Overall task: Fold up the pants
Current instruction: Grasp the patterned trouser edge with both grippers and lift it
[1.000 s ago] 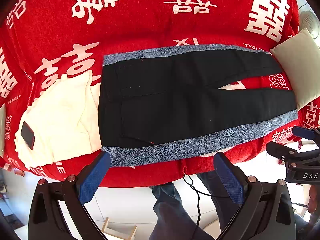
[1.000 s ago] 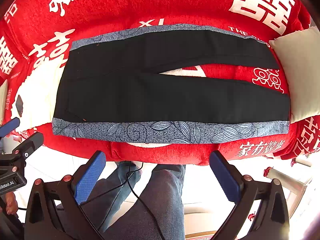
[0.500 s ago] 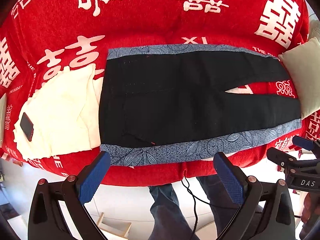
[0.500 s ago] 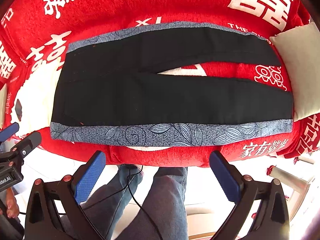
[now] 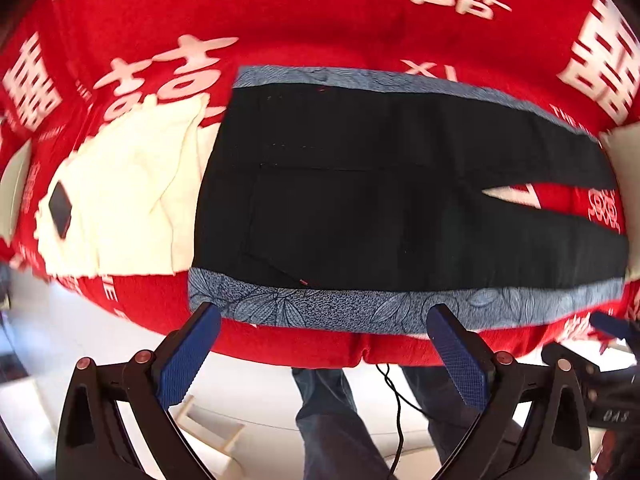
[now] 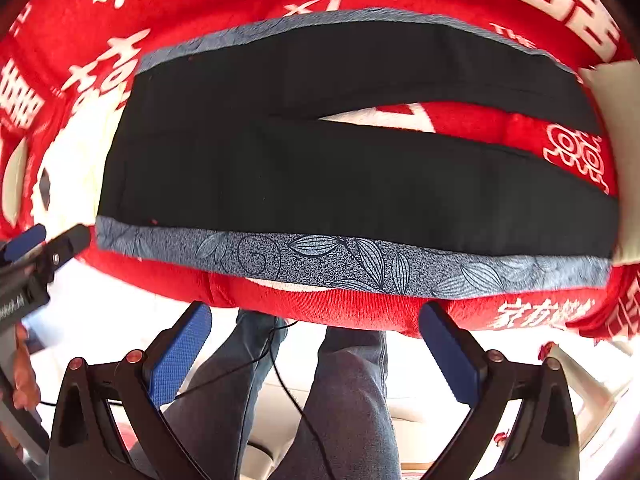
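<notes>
Both wrist views down, near, onto the same pants [image 5: 360, 200].

Black hand-held gripper [image 5: 324, 320], blue pads [image 5: 186, 356], jeans [image 6: 352, 400]

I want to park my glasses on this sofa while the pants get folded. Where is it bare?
Bare red cover lies behind the pants, and in the wedge between the two legs. Left of the waistband is crowded: a cream cloth with a phone. A cushion fills the right end.
</notes>
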`<state>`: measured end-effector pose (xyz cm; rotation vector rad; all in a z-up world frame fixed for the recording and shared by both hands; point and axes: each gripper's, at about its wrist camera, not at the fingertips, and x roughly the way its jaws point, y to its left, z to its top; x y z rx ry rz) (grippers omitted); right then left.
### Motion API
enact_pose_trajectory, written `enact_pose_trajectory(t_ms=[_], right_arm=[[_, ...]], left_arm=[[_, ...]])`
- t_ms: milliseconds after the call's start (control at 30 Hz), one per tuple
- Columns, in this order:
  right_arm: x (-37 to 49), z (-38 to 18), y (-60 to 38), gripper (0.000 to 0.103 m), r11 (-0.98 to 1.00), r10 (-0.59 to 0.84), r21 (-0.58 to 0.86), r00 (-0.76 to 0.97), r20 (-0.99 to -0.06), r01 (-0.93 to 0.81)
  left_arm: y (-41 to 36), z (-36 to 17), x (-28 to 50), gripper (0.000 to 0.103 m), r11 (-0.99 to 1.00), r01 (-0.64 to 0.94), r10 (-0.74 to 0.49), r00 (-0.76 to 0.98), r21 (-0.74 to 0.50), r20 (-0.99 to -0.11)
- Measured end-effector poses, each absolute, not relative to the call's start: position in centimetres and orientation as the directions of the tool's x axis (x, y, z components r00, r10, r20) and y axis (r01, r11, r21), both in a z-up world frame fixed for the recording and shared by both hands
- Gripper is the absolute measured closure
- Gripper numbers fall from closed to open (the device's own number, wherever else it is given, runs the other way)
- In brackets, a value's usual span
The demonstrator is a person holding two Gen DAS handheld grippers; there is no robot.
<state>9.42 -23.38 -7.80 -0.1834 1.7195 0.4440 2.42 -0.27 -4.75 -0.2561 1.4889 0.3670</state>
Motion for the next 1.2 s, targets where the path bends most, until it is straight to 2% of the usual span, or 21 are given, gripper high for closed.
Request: enact_pose_trajectory(t_ms=[133,300,467,667,700,733,800,1100,1133,1200], right_arm=[[9.9,-8.3,-24.1,0.000,0.900,0.199,0.265,-0.215,-0.956,-0.345],[9.8,-9.6,-25.9,0.000,0.887,0.382,0.418,-0.198,-0.903,-0.198],[8.1,-14.5,-27.6,0.000,0.812,0.576,0.584,-0.188,-0.795,0.017],[4.6,-19.3,-28.7,0.004,0.734,0.679,0.666,-0.166,-0.715,0.132],[4.1,-19.9,-28.8,0.010,0.723,0.690,0.676,-0.164,-0.705,0.142],[3.7,-20.9,-28.8,0.023,0.718,0.696,0.681,-0.160,-0.700,0.148],[3.3,-22.0,-28.6,0.033,0.706,0.709,0.693,-0.148,-0.690,0.147],[3.4,-24.0,-30.3,0.036,0.562,0.814,0.790,0.003,-0.580,0.244],[3.3,-24.0,-30.5,0.047,0.548,0.821,0.796,0.018,-0.571,0.258],[3.3,-24.2,-30.9,0.061,0.522,0.829,0.801,0.045,-0.557,0.292]], left_arm=[[0.2,-6.0,1.9,0.000,0.891,-0.453,0.061,0.028,0.042,-0.998],[1.1,-8.3,0.8,0.000,0.888,-0.458,-0.001,0.080,-0.037,-0.997],[2.9,-13.2,-1.2,0.000,0.854,-0.499,-0.103,0.116,-0.148,-0.988],[3.8,-17.3,-4.8,0.000,0.771,-0.550,-0.235,0.221,-0.320,-0.946],[3.8,-17.8,-5.2,0.000,0.760,-0.556,-0.250,0.231,-0.338,-0.940],[3.8,-18.5,-5.5,0.000,0.750,-0.561,-0.261,0.237,-0.351,-0.936],[4.0,-19.3,-5.9,0.000,0.735,-0.564,-0.279,0.251,-0.375,-0.927],[3.8,-20.4,-5.5,0.000,0.723,-0.547,-0.325,0.269,-0.422,-0.906],[3.8,-20.4,-5.6,0.000,0.718,-0.548,-0.331,0.272,-0.428,-0.903],[4.0,-20.4,-5.4,0.000,0.703,-0.552,-0.348,0.281,-0.448,-0.894]])
